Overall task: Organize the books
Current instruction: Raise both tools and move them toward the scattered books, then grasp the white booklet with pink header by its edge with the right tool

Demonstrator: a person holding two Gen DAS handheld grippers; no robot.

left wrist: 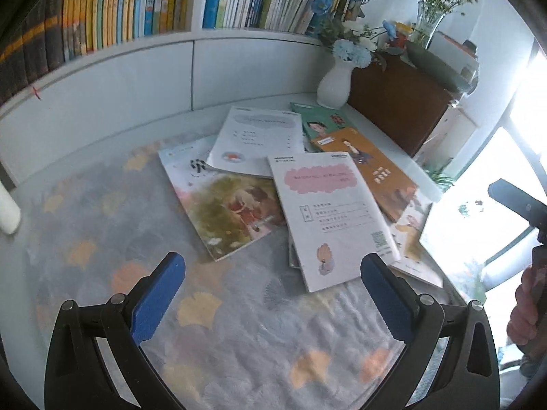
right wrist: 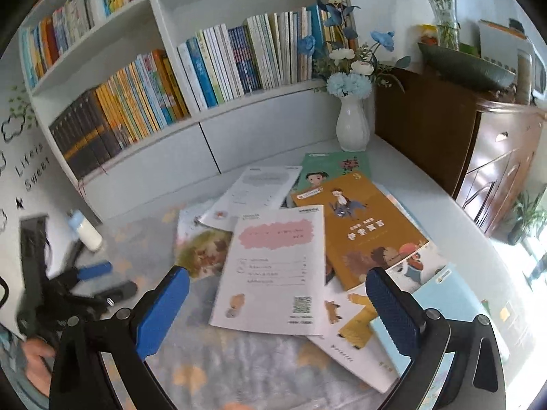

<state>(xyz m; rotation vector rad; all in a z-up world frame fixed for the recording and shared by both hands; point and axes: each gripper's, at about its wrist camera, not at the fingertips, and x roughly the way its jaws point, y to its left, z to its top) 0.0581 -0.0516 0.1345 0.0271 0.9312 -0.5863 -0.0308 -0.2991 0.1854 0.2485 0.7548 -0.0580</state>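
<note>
Several thin books lie scattered on a leaf-patterned cloth. On top of the pile sits a white booklet with a pink cloud. Around it are a second white booklet, an illustrated picture book, an orange book and a green book. A light blue book lies at the right. My left gripper hovers open just short of the pile. My right gripper is open over the booklet's near edge. Both are holding nothing.
A white bookshelf packed with upright books runs along the back. A white vase of blue flowers and a brown cabinet stand at the back right. A white bottle lies at the left. A bright window is at the right.
</note>
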